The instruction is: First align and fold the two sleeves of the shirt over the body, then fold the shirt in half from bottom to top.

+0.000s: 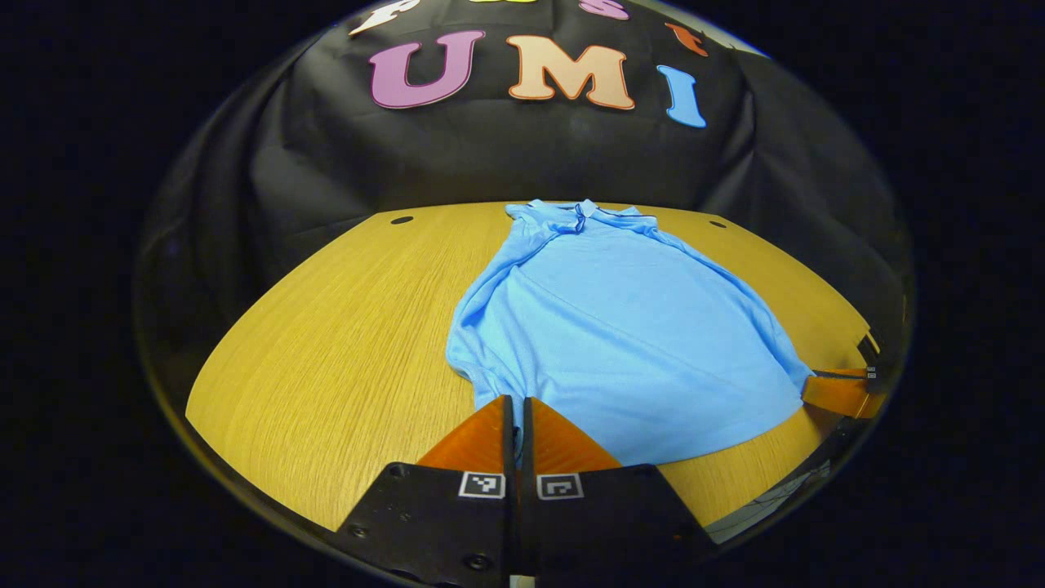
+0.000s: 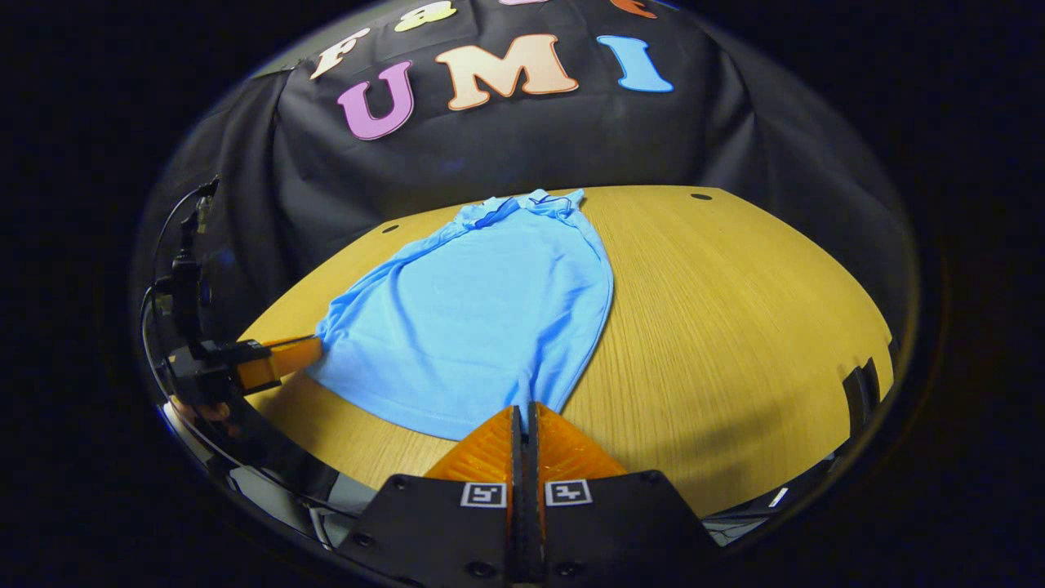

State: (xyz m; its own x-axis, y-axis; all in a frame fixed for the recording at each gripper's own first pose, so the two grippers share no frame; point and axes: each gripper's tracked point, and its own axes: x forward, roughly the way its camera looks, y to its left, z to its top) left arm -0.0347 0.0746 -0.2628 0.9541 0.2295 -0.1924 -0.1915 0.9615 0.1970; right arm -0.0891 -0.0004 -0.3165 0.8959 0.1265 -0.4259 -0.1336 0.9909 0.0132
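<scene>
Both grippers sit low at the near hem corners of the light blue polo shirt (image 1: 620, 327). The left gripper (image 1: 518, 404) and right gripper (image 2: 522, 412) each pinch the fabric, fingers closed. The shirt lies flat on the wooden table (image 1: 343, 343), collar far.

shirt (image 1: 620, 343) sleeves hidden, hem corners under tools

A wooden table (image 1: 343, 343) carries 1 blue shirt (image 1: 620, 327), seemingly flat.
</scene>
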